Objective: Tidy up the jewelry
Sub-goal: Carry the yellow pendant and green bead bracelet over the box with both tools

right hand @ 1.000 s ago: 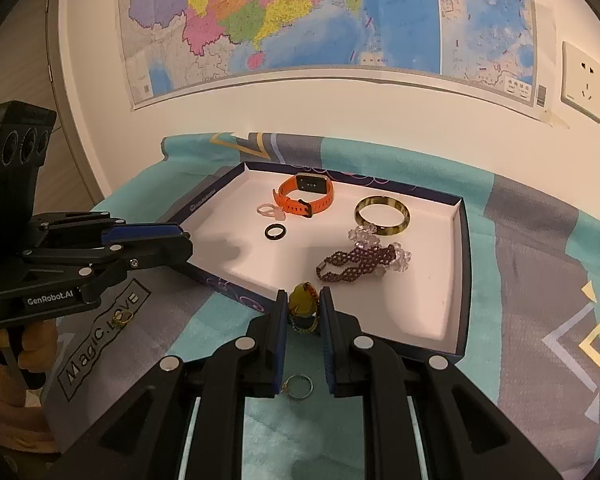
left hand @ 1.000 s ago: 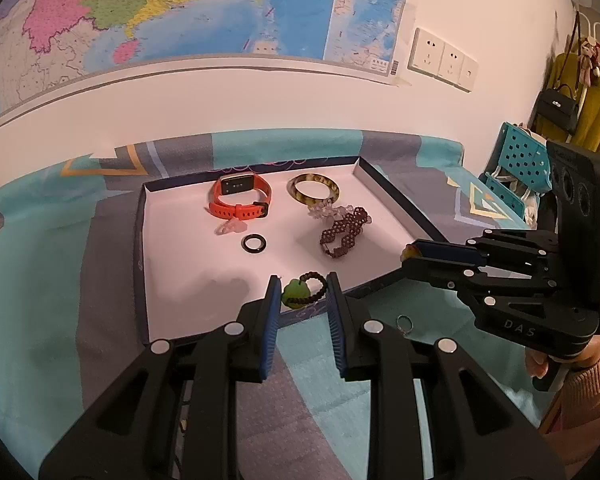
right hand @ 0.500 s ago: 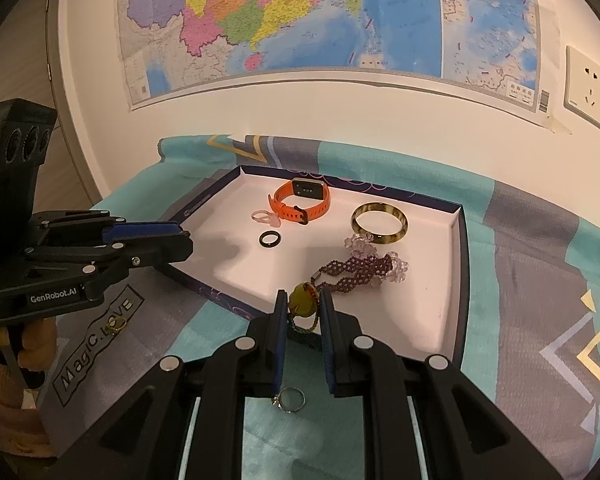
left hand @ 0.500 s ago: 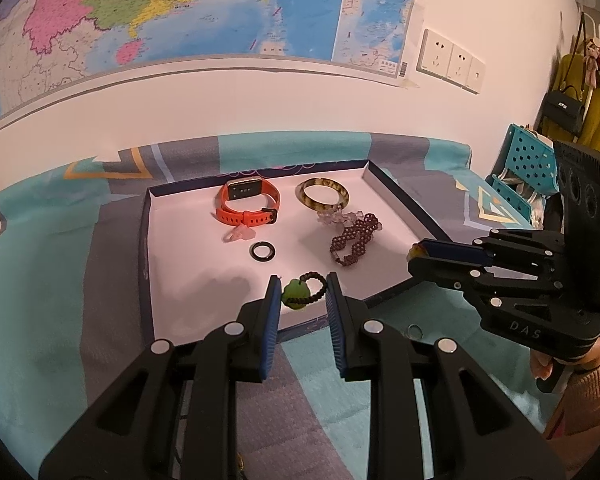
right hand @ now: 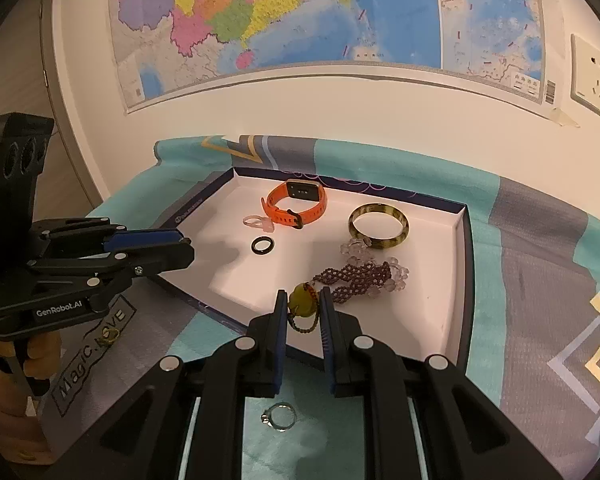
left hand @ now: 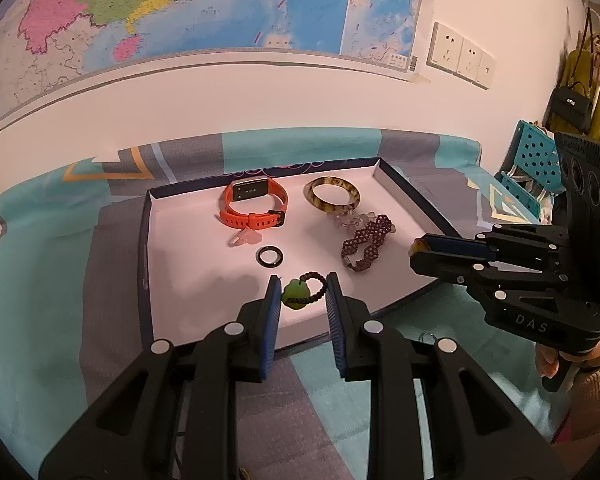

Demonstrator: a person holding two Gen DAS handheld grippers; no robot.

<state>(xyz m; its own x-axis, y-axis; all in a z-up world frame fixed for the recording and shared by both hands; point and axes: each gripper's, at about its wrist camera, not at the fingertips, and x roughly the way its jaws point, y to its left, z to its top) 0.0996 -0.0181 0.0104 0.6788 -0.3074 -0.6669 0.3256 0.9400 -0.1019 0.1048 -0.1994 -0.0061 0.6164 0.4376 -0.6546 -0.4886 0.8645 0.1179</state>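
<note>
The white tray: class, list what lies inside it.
Inside the tray: orange watch, bangle, black ring, clear ring, beaded bracelets. The right gripper hides part.

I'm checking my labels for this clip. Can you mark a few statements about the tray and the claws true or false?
1. The orange watch band lies in the tray. True.
2. The right claw is empty. False: it is shut on a yellow pendant.
3. The silver ring lies in the tray. False: it lies on the cloth outside it.
4. The black ring lies apart from the bangle. True.
5. The left claw grips a green pendant. True.
</note>
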